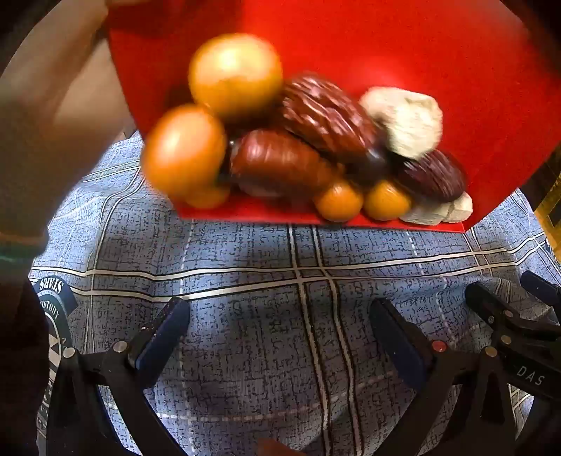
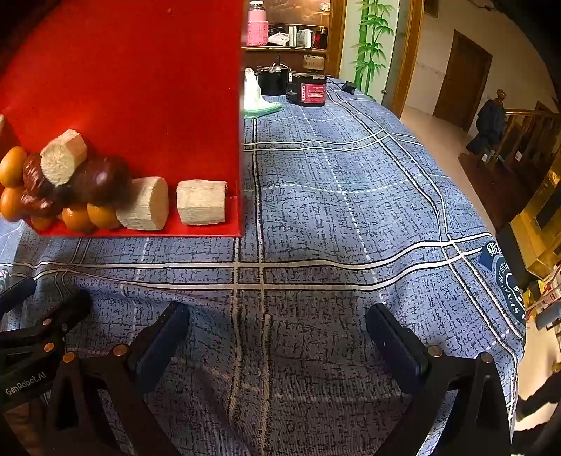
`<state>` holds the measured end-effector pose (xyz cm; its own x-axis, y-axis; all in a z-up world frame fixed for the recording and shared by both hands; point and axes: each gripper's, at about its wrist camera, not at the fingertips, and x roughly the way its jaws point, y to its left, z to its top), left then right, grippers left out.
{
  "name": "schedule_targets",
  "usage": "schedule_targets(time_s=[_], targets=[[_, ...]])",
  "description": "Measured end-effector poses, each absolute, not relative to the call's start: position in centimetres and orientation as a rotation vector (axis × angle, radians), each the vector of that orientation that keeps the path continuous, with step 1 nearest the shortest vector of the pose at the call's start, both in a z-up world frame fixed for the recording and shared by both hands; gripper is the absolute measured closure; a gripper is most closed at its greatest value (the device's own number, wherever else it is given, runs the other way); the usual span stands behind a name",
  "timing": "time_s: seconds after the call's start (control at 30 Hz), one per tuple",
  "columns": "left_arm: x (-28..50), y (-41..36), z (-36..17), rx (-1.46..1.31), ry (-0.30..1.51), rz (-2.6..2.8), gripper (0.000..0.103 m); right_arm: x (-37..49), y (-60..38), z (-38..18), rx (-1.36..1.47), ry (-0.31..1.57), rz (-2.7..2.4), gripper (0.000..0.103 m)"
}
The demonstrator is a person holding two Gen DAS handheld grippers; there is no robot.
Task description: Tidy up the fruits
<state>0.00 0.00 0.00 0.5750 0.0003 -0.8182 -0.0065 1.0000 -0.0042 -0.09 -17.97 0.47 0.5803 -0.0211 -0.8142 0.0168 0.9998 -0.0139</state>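
A red box [image 1: 385, 45] is tilted over the blue checked tablecloth [image 1: 280, 280], held by a bare arm [image 1: 45, 115] at the left. Orange fruits [image 1: 235, 70], dark red dates [image 1: 326, 115] and pale cut pieces [image 1: 406, 119] are piled at its lower edge, blurred. In the right wrist view the same box [image 2: 140, 87] holds the oranges [image 2: 75, 217], dates [image 2: 100, 180] and pale pieces [image 2: 201, 201]. My left gripper [image 1: 278, 336] is open and empty above the cloth. My right gripper [image 2: 277, 336] is open and empty too, and shows in the left wrist view [image 1: 515, 315].
At the table's far end stand a dark red cooker [image 2: 312, 89], a black appliance [image 2: 273, 80] and a white bag [image 2: 254, 94]. A pink bottle [image 2: 257, 24] stands behind. The table's right edge [image 2: 498, 245] drops to the floor.
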Motion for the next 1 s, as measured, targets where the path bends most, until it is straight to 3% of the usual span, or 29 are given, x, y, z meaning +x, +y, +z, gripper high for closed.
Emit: schedule_targets(time_s=[1.0], targets=[[0.04, -0.08, -0.04, -0.008, 0.958, 0.004, 0.0, -0.13, -18.03, 0.57, -0.004, 0.952, -0.022, 0.001]])
